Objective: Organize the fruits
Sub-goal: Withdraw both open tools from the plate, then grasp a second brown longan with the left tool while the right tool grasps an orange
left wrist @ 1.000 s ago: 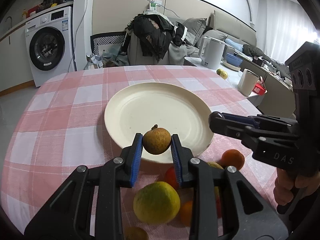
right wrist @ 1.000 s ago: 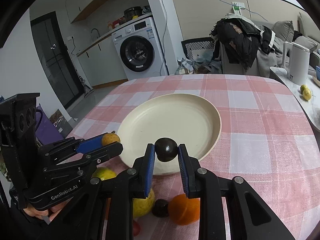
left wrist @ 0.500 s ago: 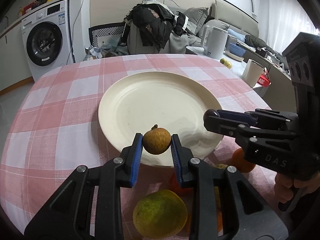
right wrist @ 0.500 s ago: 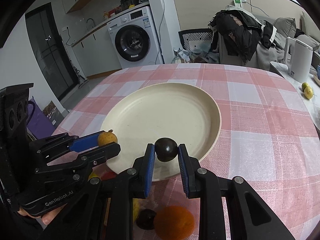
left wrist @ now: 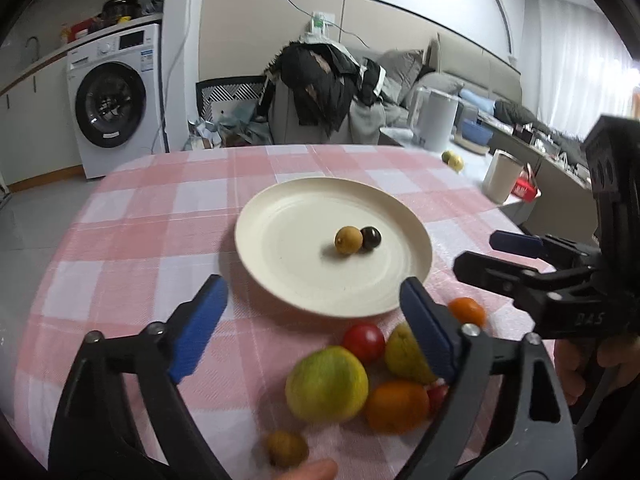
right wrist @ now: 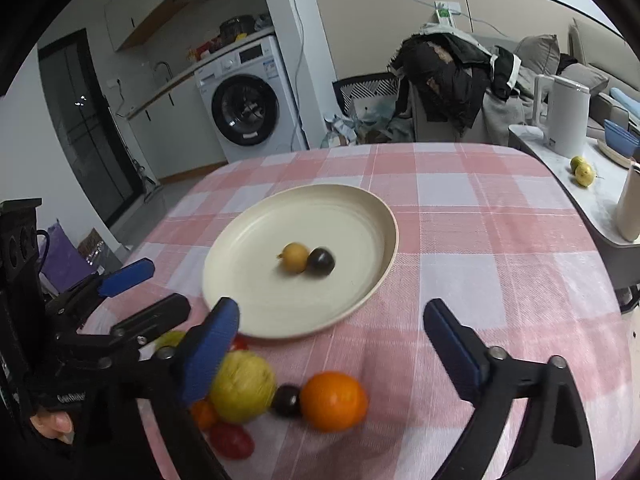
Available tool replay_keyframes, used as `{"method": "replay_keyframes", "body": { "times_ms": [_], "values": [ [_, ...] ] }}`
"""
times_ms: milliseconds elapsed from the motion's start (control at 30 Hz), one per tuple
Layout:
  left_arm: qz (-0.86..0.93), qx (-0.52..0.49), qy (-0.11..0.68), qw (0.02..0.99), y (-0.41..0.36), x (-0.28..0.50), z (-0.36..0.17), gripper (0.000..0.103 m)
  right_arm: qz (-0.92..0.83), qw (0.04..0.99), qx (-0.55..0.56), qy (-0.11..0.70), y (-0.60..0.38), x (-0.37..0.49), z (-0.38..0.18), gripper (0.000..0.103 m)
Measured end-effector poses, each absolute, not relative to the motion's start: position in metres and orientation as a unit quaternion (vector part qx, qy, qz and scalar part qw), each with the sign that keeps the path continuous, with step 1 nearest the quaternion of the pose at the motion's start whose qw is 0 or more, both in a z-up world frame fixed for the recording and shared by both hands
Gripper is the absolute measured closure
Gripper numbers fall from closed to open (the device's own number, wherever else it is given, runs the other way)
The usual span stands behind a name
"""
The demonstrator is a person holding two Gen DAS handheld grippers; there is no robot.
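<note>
A cream plate [left wrist: 280, 264] [right wrist: 360, 216] on the pink checked tablecloth holds a small tan fruit [left wrist: 346, 240] [right wrist: 295, 257] touching a small dark fruit [left wrist: 371, 238] [right wrist: 320, 262]. My left gripper [left wrist: 316, 324] is open and empty, near the plate's front rim. My right gripper [right wrist: 332, 340] is open and empty, also in front of the plate; it shows in the left wrist view [left wrist: 516, 260] at the right. Loose fruit lies in front: a green-yellow citrus [left wrist: 326, 384] [right wrist: 242, 386], an orange [left wrist: 396, 406] [right wrist: 334, 400], a red tomato [left wrist: 363, 342], a small dark fruit [right wrist: 286, 400].
A small brown fruit [left wrist: 286, 448] lies at the table's near edge. A side counter at the right holds a white kettle [right wrist: 566, 116], a cup [left wrist: 502, 176] and two lemons [right wrist: 582, 168]. A chair with clothes [left wrist: 320, 96] and a washing machine [left wrist: 114, 104] stand behind.
Both grippers have opened and let their fruits go onto the plate. Both have pulled back and up from the plate's rim.
</note>
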State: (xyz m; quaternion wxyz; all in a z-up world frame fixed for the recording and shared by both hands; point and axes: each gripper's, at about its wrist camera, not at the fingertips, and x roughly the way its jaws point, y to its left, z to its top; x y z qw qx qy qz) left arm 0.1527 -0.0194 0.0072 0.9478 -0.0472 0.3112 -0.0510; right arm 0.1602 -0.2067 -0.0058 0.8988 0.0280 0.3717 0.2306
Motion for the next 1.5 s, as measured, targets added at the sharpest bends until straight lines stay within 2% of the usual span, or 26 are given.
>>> {"method": "replay_keyframes", "body": {
  "times_ms": [67, 267, 533, 1067, 1500],
  "values": [
    [-0.047, -0.055, 0.303, 0.95, -0.015, 0.137, 0.012, 0.001, 0.237, 0.903, 0.021, 0.359, -0.21, 0.147, 0.0, 0.0],
    [-0.021, -0.073, 0.272, 0.959, 0.006, 0.088, 0.03, 0.001, 0.233, 0.914, -0.004, 0.331, -0.214, 0.12, 0.015, 0.0],
    [-0.001, -0.057, 0.276, 0.959, 0.016, 0.052, 0.034, 0.001, 0.238, 0.91, -0.032, 0.338, -0.215, 0.108, 0.014, 0.0],
    [-0.012, -0.058, 0.317, 0.947, 0.015, 0.074, 0.007, 0.001, 0.219, 0.893, -0.066, 0.388, -0.216, 0.119, -0.009, 0.0],
    [-0.014, -0.059, 0.344, 0.937, 0.018, 0.086, -0.01, 0.001, 0.187, 0.881, -0.042, 0.432, -0.227, 0.137, -0.034, 0.0]
  ]
}}
